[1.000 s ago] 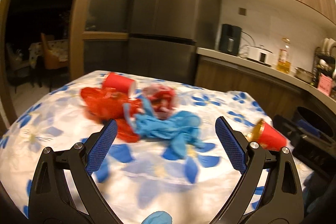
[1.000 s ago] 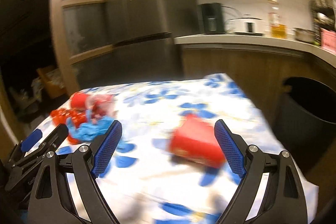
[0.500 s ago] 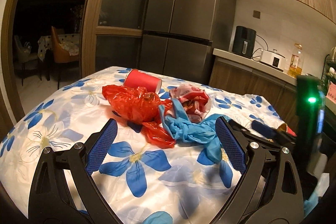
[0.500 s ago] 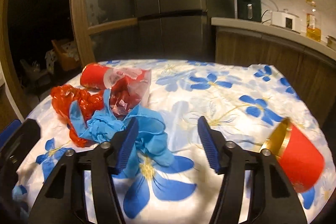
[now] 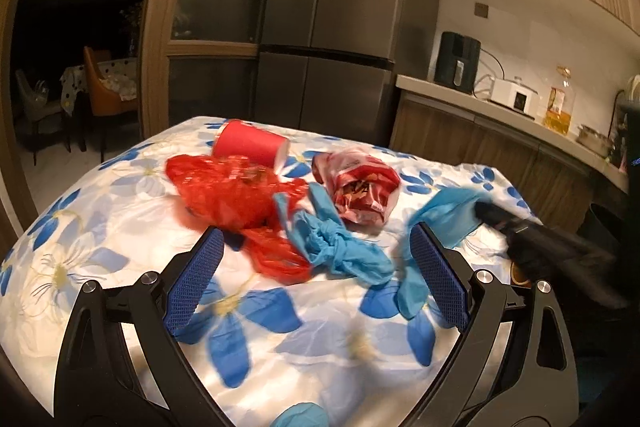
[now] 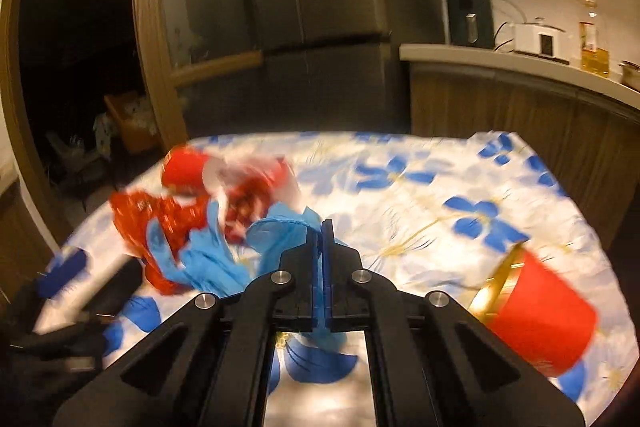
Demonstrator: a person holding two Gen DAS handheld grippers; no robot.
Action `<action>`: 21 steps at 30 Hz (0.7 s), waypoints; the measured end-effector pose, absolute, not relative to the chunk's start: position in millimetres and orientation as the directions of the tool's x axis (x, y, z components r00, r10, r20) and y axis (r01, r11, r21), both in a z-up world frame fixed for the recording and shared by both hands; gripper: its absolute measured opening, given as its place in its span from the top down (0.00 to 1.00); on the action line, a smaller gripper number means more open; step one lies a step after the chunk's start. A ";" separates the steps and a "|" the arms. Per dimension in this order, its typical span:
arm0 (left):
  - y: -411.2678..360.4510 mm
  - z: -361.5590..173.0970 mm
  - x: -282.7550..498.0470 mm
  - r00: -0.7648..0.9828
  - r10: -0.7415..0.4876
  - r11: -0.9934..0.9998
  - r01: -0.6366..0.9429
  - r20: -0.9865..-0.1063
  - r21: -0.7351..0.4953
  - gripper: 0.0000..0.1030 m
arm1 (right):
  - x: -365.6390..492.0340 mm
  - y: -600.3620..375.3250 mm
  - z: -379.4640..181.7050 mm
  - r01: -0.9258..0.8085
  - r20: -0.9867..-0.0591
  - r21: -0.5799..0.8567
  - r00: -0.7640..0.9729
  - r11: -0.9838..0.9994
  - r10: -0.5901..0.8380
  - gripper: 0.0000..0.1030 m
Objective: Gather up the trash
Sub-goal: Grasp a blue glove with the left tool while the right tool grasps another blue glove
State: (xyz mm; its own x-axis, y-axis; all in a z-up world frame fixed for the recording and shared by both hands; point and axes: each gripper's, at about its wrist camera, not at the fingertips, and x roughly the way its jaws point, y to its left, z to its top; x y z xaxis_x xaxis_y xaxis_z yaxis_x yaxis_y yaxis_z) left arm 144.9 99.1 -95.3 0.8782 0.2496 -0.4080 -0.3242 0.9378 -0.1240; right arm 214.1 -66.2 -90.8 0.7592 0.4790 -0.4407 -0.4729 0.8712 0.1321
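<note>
A pile of trash lies on the flowered tablecloth (image 5: 100, 227): a tipped red cup (image 5: 248, 147), a red plastic bag (image 5: 228, 191), a red snack wrapper (image 5: 360, 191) and a knotted blue glove (image 5: 340, 251). My left gripper (image 5: 314, 239) stands open just short of the knotted glove, nothing between its fingers. My right gripper (image 6: 322, 227) comes in from the right (image 5: 492, 215); its jaws are closing down to a thin slit, pinching another blue glove (image 6: 280, 231), which is lifted off the cloth (image 5: 448, 215). A second red cup (image 6: 536, 315) lies on its side at the right.
A dark bin (image 5: 608, 223) stands past the table's right edge. Behind are a grey fridge (image 5: 332, 27) and a wooden counter (image 5: 500, 107) with appliances and an oil bottle. A scrap of blue glove (image 5: 300, 415) lies at the near edge.
My right gripper swung left from the red cup to the glove pile and shut on a blue glove, pulling it rightward. My left gripper edged closer to the pile, still open.
</note>
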 end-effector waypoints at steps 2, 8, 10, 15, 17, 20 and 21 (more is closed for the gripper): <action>92.8 -96.3 156.1 0.873 0.237 0.943 -0.312 -0.427 -0.115 0.12 | 205.6 -79.8 -79.9 -0.463 -0.407 0.153 0.775 0.873 0.482 0.97; 74.4 -100.8 185.0 0.855 0.238 0.949 -0.305 -0.460 -0.075 0.17 | 191.4 -109.2 -64.1 -0.443 -0.362 0.200 0.795 0.874 0.486 0.97; 69.5 -105.4 195.9 0.839 0.237 0.952 -0.301 -0.490 -0.054 0.24 | 189.4 -114.5 -61.2 -0.441 -0.353 0.206 0.799 0.873 0.487 0.97; 66.2 -119.8 212.7 0.800 0.223 0.959 -0.283 -0.557 -0.023 0.44 | 184.5 -125.7 -53.0 -0.439 -0.329 0.218 0.808 0.872 0.489 0.97; 69.9 -123.5 215.6 0.786 0.219 0.957 -0.290 -0.578 -0.032 0.56 | 182.5 -129.6 -49.8 -0.437 -0.321 0.221 0.812 0.872 0.488 0.97; 72.7 -127.7 218.8 0.774 0.208 0.957 -0.287 -0.599 -0.038 0.78 | 180.3 -134.4 -46.3 -0.430 -0.313 0.230 0.817 0.873 0.485 0.97; 72.3 -129.4 219.9 0.768 0.205 0.958 -0.284 -0.606 -0.037 0.85 | 179.6 -135.8 -45.8 -0.429 -0.312 0.233 0.817 0.873 0.485 0.97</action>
